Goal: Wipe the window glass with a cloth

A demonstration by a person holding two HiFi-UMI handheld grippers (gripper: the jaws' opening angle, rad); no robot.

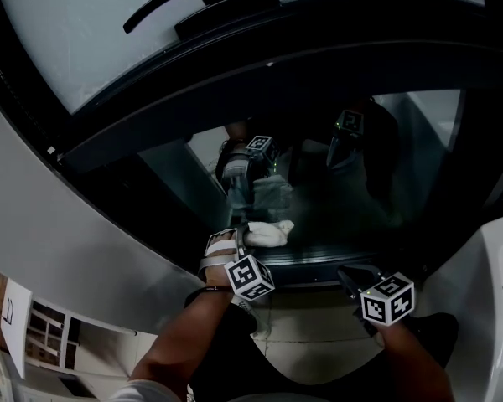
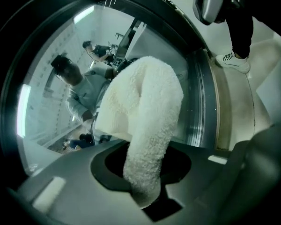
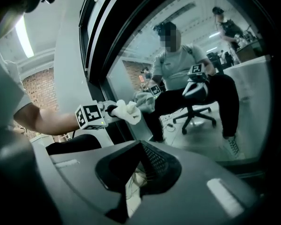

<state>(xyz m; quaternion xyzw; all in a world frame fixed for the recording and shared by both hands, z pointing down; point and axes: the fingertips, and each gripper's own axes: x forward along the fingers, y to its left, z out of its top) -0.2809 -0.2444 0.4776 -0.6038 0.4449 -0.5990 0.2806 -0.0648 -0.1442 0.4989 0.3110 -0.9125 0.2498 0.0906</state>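
Clamping the cloth (image 2: 147, 102), left tongs (image 2: 145, 196) hold it against glass (image 2: 47, 83).

Watching from my end, the dark window frame (image 1: 260, 65) is my anchor. Above it sits a paler pane with a black handle (image 1: 163, 2). Left of the frame there's a light grey wall (image 1: 92, 241), then a patch of brick wall (image 3: 40, 86) with a strip light (image 3: 23, 36) overhead. Below the frame, pale floor (image 1: 318, 337). The window glass (image 3: 131, 46) inside the frame reflects an office chair (image 3: 196, 114)
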